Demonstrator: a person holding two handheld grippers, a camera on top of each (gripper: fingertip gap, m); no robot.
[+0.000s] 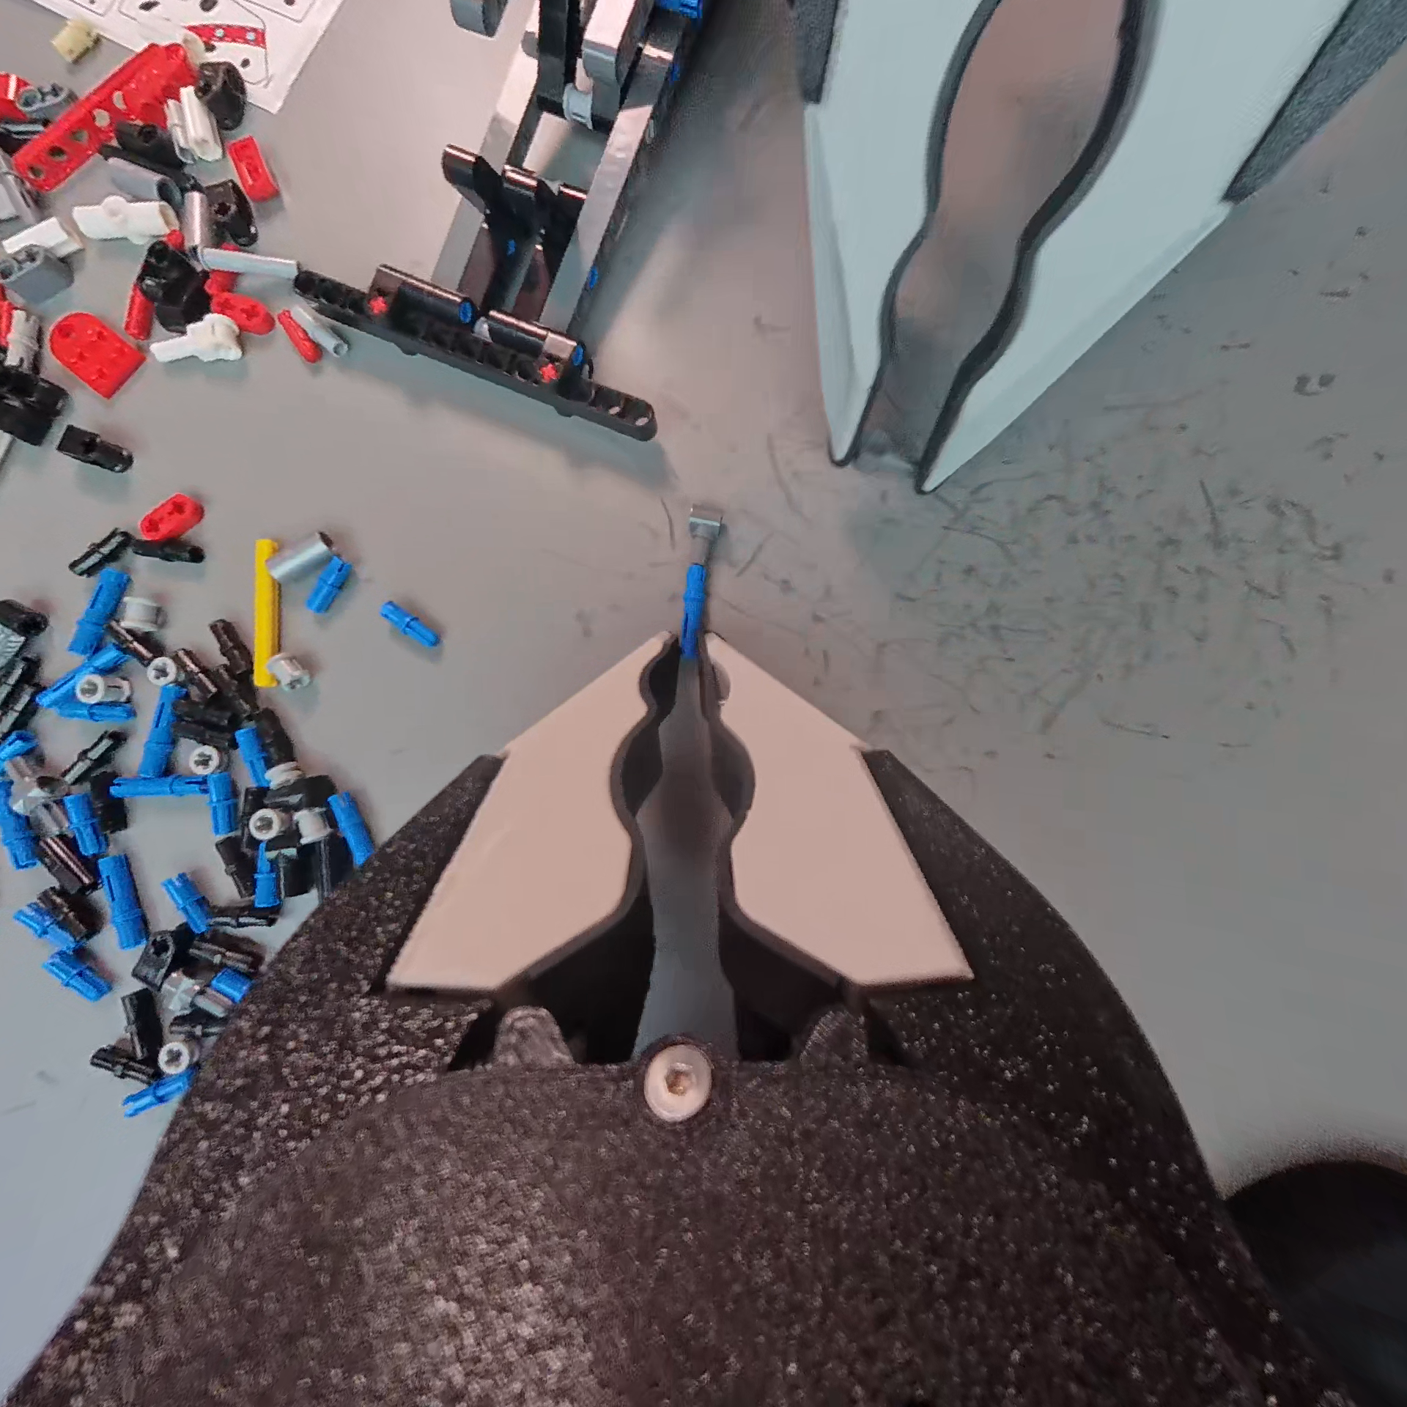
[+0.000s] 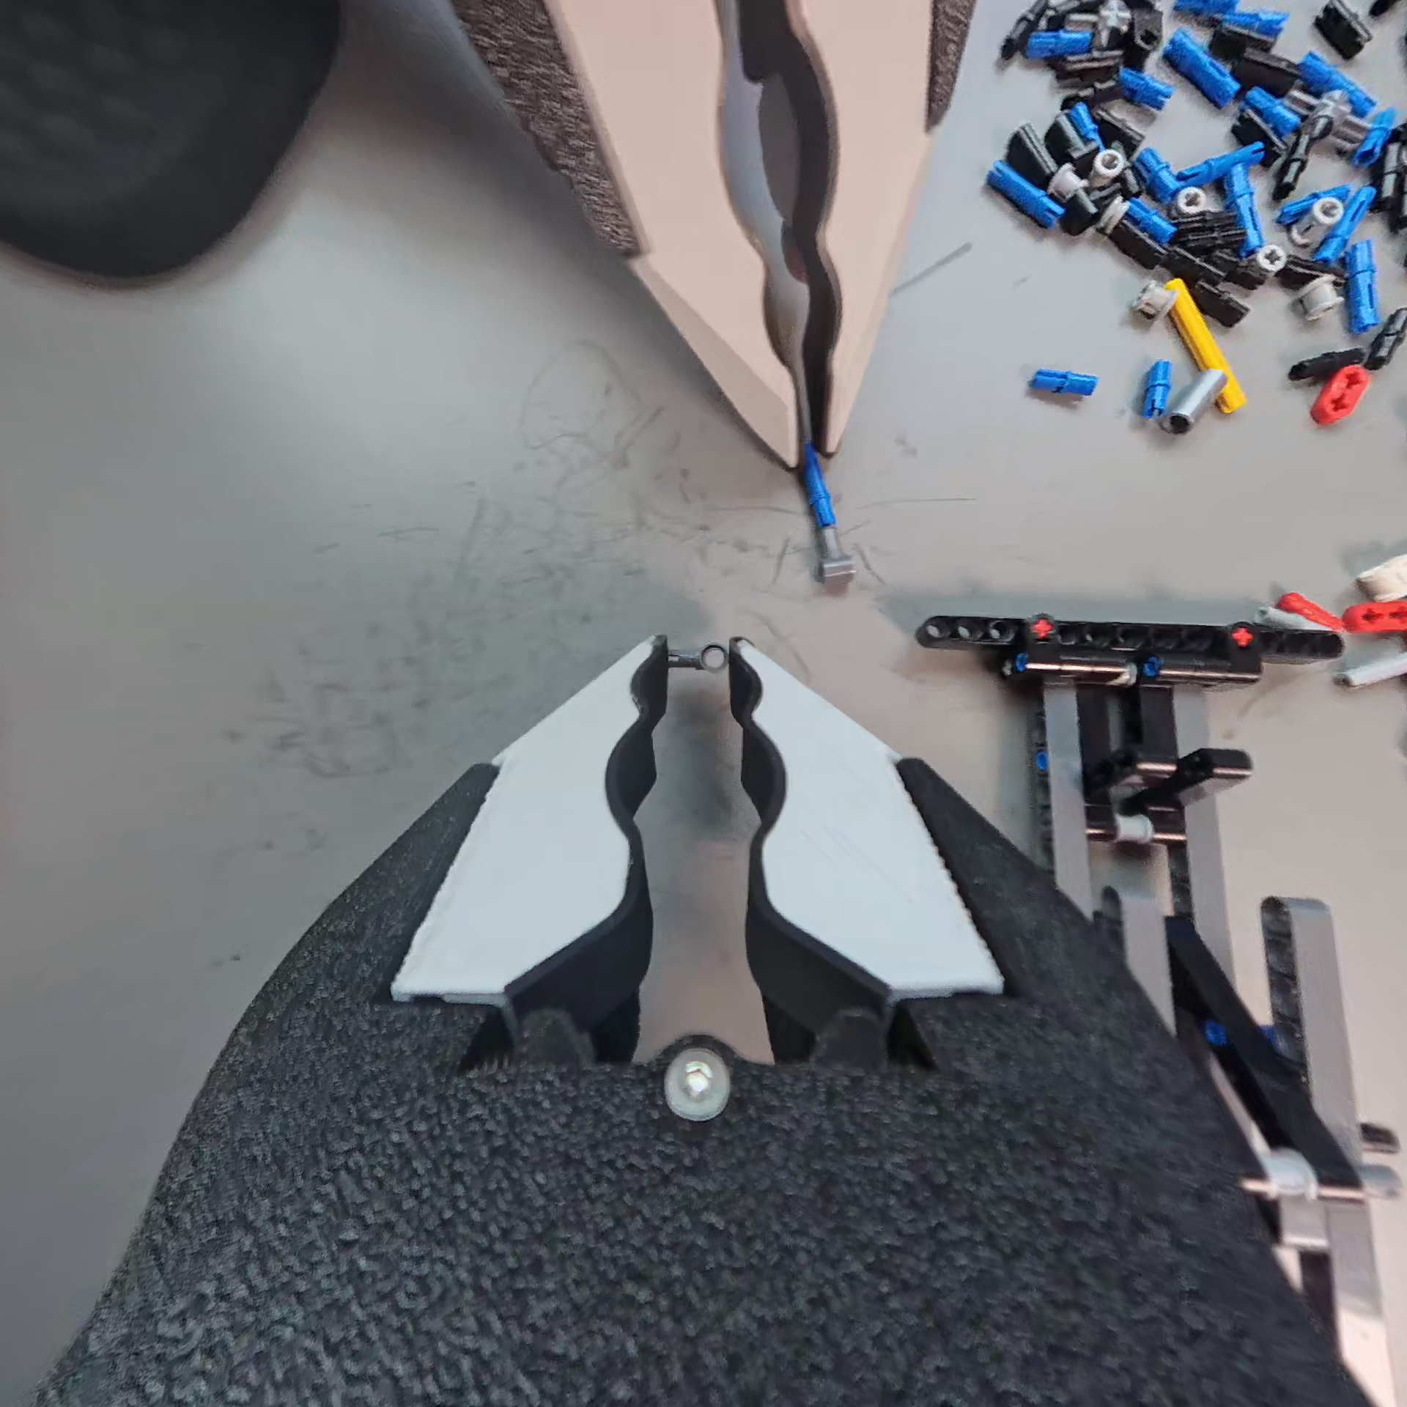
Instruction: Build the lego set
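Note:
My left gripper [image 1: 691, 643] is shut on a blue pin [image 1: 693, 609] that sticks out forward, with a small grey piece [image 1: 704, 533] on its far end, low over the grey table. The pin [image 2: 818, 487] and grey piece [image 2: 834, 563] also show in the right wrist view, under the left gripper [image 2: 811, 453]. My right gripper [image 2: 697, 655] is shut on a small dark grey connector with a ring [image 2: 704, 656], held crosswise between its tips. It faces the left gripper a short way off and shows in the left wrist view [image 1: 883, 464]. The black and grey lego frame [image 1: 518, 320] lies beside them [image 2: 1127, 655].
A pile of loose blue, black and grey pins [image 1: 152, 799] lies left of my left gripper, also seen in the right wrist view [image 2: 1218, 152]. Red, white and black parts [image 1: 137, 190] and a printed sheet [image 1: 228, 30] lie farther back. A yellow axle [image 1: 265, 609] lies near the pile. A dark object [image 2: 137, 129] sits at the table's edge. Between my left fingertips and the yellow axle [image 1: 265, 609] there is roughly 11 cm. Seen from the right wrist view [image 2: 1208, 342] as well.

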